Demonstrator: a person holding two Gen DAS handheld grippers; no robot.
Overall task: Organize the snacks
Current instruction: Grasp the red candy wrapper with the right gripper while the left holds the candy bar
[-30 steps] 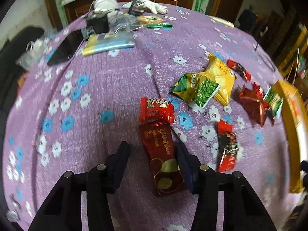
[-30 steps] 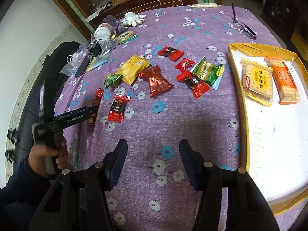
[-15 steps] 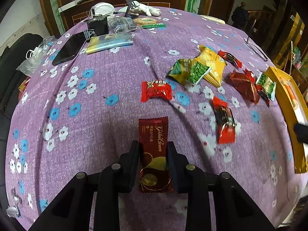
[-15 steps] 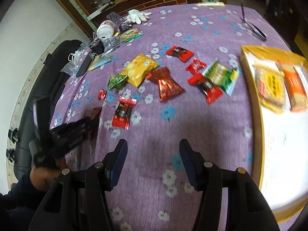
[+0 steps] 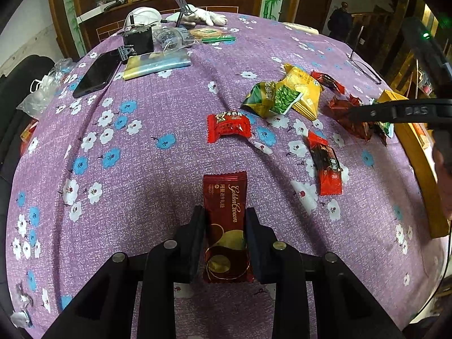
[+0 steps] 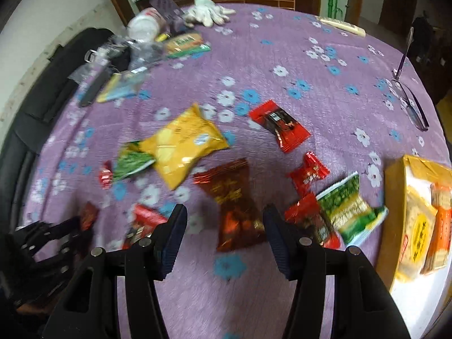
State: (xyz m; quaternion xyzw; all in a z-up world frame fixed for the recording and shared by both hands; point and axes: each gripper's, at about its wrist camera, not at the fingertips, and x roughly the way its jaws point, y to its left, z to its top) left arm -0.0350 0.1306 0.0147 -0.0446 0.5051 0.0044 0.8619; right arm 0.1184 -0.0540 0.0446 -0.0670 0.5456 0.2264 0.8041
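Since half a second ago, right gripper (image 6: pixel 224 220) has swung in over the snack cluster; a second back it hung above bare cloth near the tray. Left gripper (image 5: pixel 225 220) was spread around the dark red Golden Crown bar (image 5: pixel 226 226) a second ago and is now pinched on it, both pads flat against the wrapper's long edges, top of the bar sticking out toward 12 o'clock. Bar appears slightly raised off the purple floral tablecloth (image 5: pixel 141 169), though the fisheye makes that hard to confirm. In the left wrist view: small red candy (image 5: pixel 228 125) at 12 o'clock from the bar, well apart; red-and-black packet (image 5: pixel 325 166) at 2 o'clock; green pea packet (image 5: pixel 271 99) overlapping the yellow pouch (image 5: pixel 305 93) farther off toward 1 o'clock. Black phone (image 5: pixel 97 75) and white glove (image 5: pixel 203 18) sit at the far side, 10 to 12 o'clock. Right gripper jaws are spread wide, holding nothing, straddling the dark red crinkled pouch (image 6: pixel 234 200), which lies between the fingers without visible contact. Right wrist view is motion-blurred. Green-and-white packet (image 6: pixel 347 209) at 3 o'clock of that pouch, just beside a red packet (image 6: pixel 310 220). Yellow-rimmed tray (image 6: pixel 395 197) at the 3 o'clock edge holds a cracker pack (image 6: pixel 418 231) and an orange pack (image 6: pixel 439 226) side by side.
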